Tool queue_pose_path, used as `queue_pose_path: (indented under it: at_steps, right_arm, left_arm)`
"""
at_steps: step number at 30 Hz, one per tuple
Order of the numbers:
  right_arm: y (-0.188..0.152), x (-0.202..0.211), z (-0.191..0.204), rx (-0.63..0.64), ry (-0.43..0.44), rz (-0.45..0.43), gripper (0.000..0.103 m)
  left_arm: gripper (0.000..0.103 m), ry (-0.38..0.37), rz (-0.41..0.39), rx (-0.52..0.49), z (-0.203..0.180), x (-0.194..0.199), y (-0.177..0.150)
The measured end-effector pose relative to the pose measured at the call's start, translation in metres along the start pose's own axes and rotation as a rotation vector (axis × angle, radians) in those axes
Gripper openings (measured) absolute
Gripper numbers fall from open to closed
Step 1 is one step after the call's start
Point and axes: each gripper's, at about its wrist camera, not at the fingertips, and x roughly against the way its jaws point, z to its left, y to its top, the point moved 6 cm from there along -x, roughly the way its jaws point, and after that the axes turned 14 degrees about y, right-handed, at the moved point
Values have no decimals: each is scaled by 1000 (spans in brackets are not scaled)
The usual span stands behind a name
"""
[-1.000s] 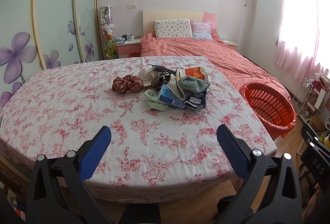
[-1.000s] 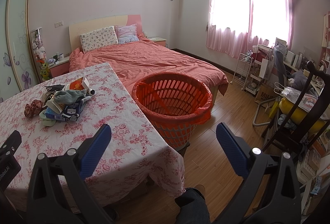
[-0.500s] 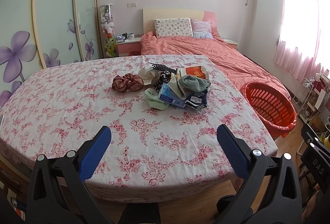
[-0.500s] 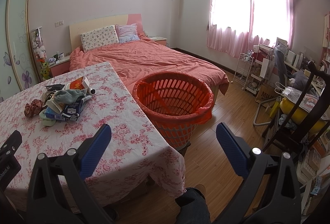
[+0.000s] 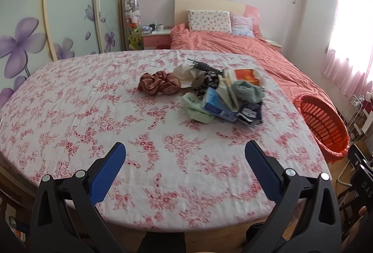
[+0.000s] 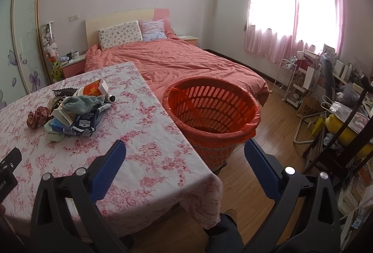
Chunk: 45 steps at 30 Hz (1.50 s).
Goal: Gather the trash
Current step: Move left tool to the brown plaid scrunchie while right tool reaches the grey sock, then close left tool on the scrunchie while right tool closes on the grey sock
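A heap of trash and small items [image 5: 221, 96] lies on the floral tablecloth [image 5: 116, 117]: a blue packet [image 5: 218, 107], a dark wrapper [image 5: 250, 112], a grey-green sock [image 5: 248, 89], an orange-and-white carton [image 5: 248, 75], a black comb [image 5: 205, 66] and a brown scrunchie [image 5: 159, 85]. The same heap [image 6: 74, 110] shows at the left of the right wrist view. An orange slatted basket [image 6: 212, 113] stands on the floor beside the table's right edge. My left gripper [image 5: 184, 155] is open above the table's near edge, well short of the heap. My right gripper [image 6: 184, 152] is open, nothing in it, over the table corner near the basket.
A bed with a salmon cover [image 6: 177, 64] lies behind the table and basket. Wardrobe doors with purple flowers [image 5: 28, 43] line the left wall. A white wire rack [image 6: 289, 75], a chair [image 6: 345, 136] and clutter fill the right side on the wooden floor [image 6: 268, 136].
The left gripper has moved forward over the table, so the heap looks nearer. The right gripper has edged forward toward the basket. Both stay open.
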Motion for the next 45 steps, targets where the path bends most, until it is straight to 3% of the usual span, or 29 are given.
queue_pose_path:
  at_steps: [5,11,16,23,34,36,38,40,45]
  right_arm:
    - [11,-32,18,19,28,17,99]
    - [34,-75,56,68,123,19,99]
    - [53,-107,89,84,221,21,99]
    - [64,-152,123,40,378,90,82]
    - [50,-199,148,43,431,222,63]
    - [44,-205,146,35,439,256,54]
    - [41,-209,145,27,443,275,37]
    - [38,-210,144,21,458,279,31]
    - [40,-205,140,22,465,257,21]
  left_arm:
    - [101,46,45,40,24,-41,16]
    - [101,101,65,26,37,-88,39]
    - [101,79,96,33,42,-125,59]
    - [101,42,148,37,34,-169,77]
    - [100,10,201,45,25,-204,85]
    - [95,-8,210,49,22,-208,84]
    - [85,-48,232,58,19,-211,82]
    - [81,-77,245,77,18,-213,81]
    - [53,-99,222,63,15,-209,82]
